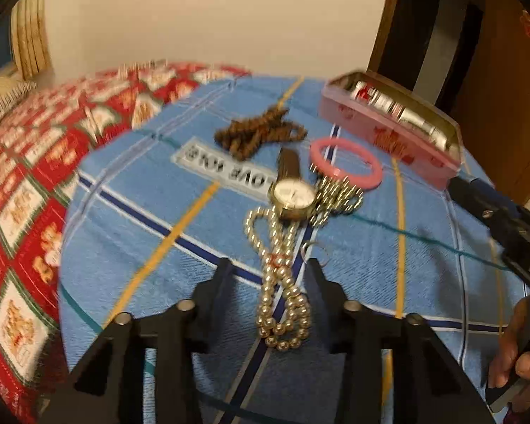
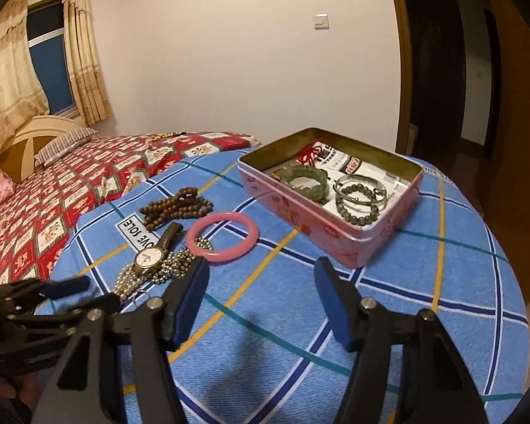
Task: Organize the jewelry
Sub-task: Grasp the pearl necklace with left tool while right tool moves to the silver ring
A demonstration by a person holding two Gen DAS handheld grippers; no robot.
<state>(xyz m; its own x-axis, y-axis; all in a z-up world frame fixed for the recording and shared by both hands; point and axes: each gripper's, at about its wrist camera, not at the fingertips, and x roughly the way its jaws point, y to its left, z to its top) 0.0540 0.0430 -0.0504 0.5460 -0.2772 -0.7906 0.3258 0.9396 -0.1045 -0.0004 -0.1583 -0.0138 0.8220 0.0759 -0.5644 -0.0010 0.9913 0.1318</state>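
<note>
A pearl necklace [image 1: 282, 318] lies on the blue checked cloth [image 1: 159, 282], and my left gripper [image 1: 270, 265] stands open astride it, the beads between the fingers. Just beyond lie a gold watch [image 1: 293, 194], a bunch of small gold beads [image 1: 339, 194], a pink bangle [image 1: 346, 166] and a brown bead string [image 1: 258, 134]. My right gripper [image 2: 261, 268] hovers open over bare cloth, between the pink bangle [image 2: 226, 258] and the pink tin [image 2: 335, 243]. The tin holds a green bangle [image 2: 304, 178], a silver bangle and a dark bead bracelet [image 2: 358, 198]. The left gripper [image 2: 88, 295] shows at the left by the watch [image 2: 148, 258].
A small metal ring [image 1: 314, 251] lies by the left gripper's right finger. The cloth covers the end of a bed with a red patterned quilt [image 2: 70, 183]. A doorway [image 2: 438, 70] opens behind the tin. A hand [image 1: 519, 371] holds the right gripper's handle.
</note>
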